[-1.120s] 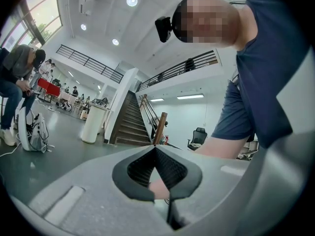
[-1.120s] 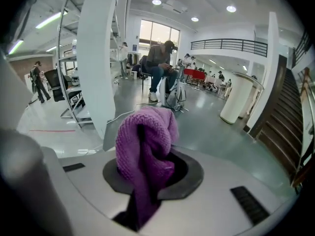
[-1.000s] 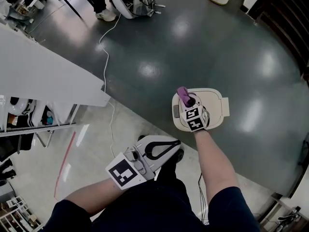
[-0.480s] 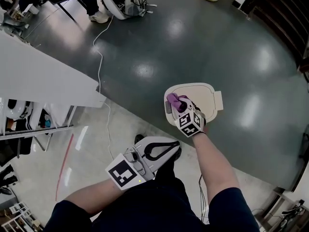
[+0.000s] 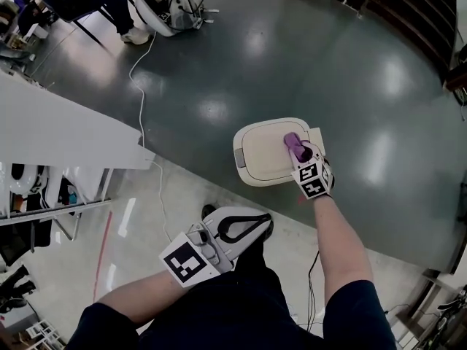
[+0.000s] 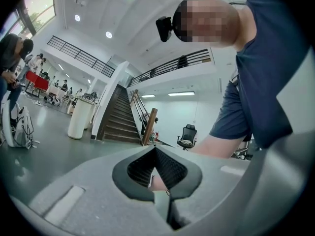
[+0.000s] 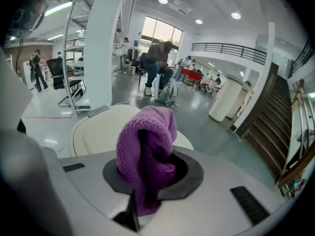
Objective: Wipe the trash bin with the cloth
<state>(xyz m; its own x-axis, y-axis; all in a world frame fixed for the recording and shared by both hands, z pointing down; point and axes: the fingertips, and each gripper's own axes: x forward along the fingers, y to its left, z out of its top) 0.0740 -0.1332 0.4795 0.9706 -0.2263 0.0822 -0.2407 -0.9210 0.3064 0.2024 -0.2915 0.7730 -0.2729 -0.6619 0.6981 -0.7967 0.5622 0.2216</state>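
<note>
Head view: right hand-held gripper (image 5: 300,151) clamps cloth (image 5: 293,142), pointing forward over trash bin (image 5: 261,153).

Bunched purple knit cloth (image 5: 293,143) sits over the right side of the closed cream trash bin (image 5: 263,157)

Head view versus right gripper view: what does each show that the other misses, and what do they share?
Only the head view: the left tongs, held by the person's lap with nothing in them, and the person's right forearm.
Only the right gripper view: a bright window and a balcony railing far behind.
Both: the purple cloth clamped in the right tongs, over the lid of the cream trash bin.
</note>
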